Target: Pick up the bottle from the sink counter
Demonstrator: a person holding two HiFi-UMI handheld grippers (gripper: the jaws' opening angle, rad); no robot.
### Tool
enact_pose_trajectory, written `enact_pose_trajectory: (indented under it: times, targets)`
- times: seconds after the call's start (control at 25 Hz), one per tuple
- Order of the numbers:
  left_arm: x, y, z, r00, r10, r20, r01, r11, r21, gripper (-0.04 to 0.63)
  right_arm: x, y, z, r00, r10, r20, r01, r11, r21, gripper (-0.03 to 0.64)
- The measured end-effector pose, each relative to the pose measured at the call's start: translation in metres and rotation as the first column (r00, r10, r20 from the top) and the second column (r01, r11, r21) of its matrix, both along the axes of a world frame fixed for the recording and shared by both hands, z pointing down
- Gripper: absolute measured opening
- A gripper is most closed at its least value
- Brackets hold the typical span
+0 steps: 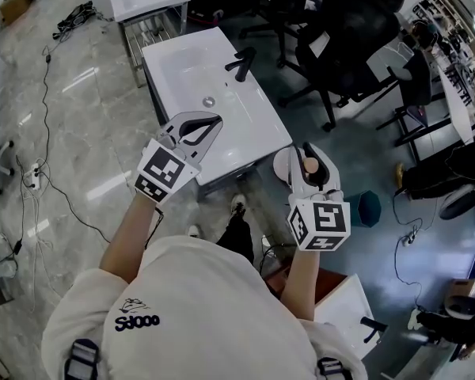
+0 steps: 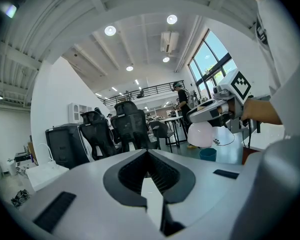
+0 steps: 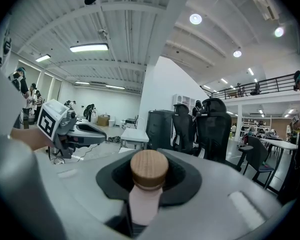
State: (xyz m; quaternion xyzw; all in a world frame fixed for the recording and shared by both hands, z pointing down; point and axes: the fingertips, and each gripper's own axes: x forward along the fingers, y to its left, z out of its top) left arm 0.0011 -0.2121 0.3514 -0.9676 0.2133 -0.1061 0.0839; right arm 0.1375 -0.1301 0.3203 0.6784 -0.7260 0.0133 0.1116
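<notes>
1. The right gripper (image 1: 312,161) has its fingers pinched on the bottle (image 1: 284,165), gripping the slim pale neck just under the wooden cap (image 3: 149,168).
2. In the right gripper view the cap sits between the two dark pads, and the neck runs down out of sight below them.
3. The left gripper view shows the bottle's round, pale body (image 2: 201,134) hanging beneath the right gripper, in the air with the floor behind it.
4. The bottle is off the sink surface (image 1: 257,129). In the head view it hangs just beside that surface's near right corner, over the grey floor (image 1: 340,157).
5. The left gripper (image 1: 209,125) has its fingers pressed together at the tips, with nothing between them. Only the hollow between the pads stays open.
6. In the head view the left gripper hovers over the near edge of the sink surface, well apart from the bottle.
7. A black faucet (image 1: 241,63) stands at the far side of the white basin, and the drain (image 1: 209,101) lies near the basin's middle.
8. Black office chairs (image 1: 340,38) stand beyond the sink surface, to the right.
9. The two grippers are held level with each other in front of the person, the left one nearer the basin.
</notes>
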Motion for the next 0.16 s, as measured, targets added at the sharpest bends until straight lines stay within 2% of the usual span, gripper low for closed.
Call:
enact_pose_trajectory:
  times: [0.16]
  targets:
    - [0.0001, -0.0022, 0.0015, 1.0, 0.005, 0.001, -0.005, 1.0, -0.001, -0.001, -0.0009, -0.0038, 0.001, 1.0, -0.006, -0.004, 0.006, 1.0, -0.001, 0.098]
